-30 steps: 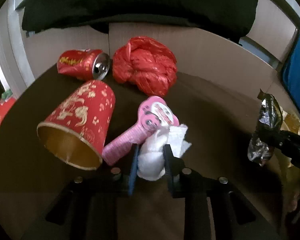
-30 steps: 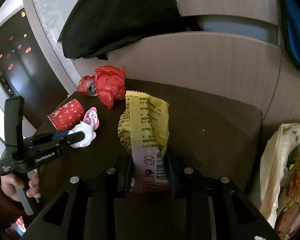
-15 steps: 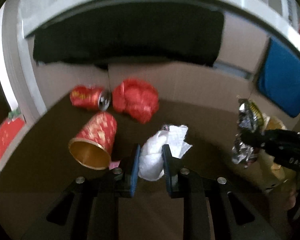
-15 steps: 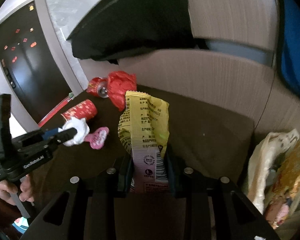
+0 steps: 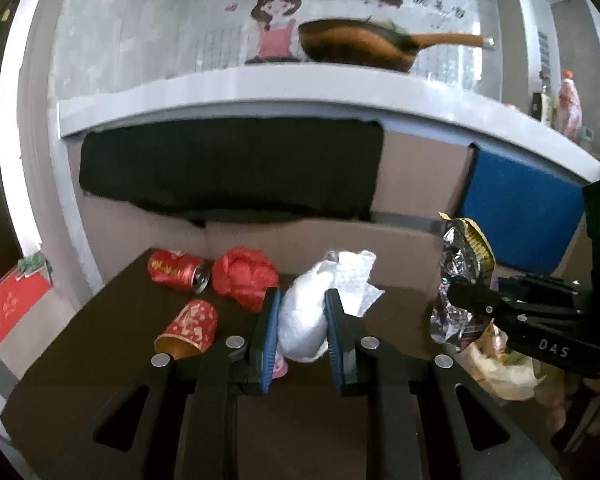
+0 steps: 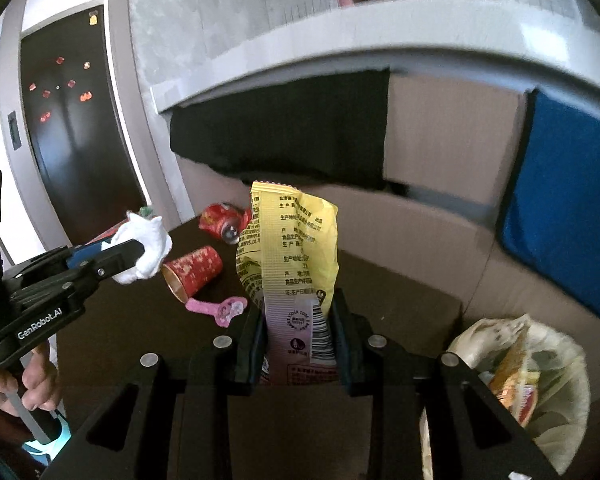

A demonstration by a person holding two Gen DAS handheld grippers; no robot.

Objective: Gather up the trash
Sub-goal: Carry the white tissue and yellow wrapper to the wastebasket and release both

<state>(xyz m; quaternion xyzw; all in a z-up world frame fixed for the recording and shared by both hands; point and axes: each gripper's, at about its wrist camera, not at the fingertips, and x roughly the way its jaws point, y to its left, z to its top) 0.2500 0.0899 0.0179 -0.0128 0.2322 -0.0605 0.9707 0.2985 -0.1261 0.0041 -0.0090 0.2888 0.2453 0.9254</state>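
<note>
Trash first: a crumpled white tissue (image 5: 304,320) is pinched in the left gripper (image 5: 300,332) at center frame, lifted clear of the dark tabletop (image 5: 100,340). The right gripper (image 6: 298,344) clamps a yellow snack wrapper (image 6: 292,256) upright, probably heading for the trash bag (image 6: 540,392) at lower right. A red cup (image 5: 190,326), can (image 5: 176,272) and pink toy (image 6: 220,308) are left lying there.
</note>
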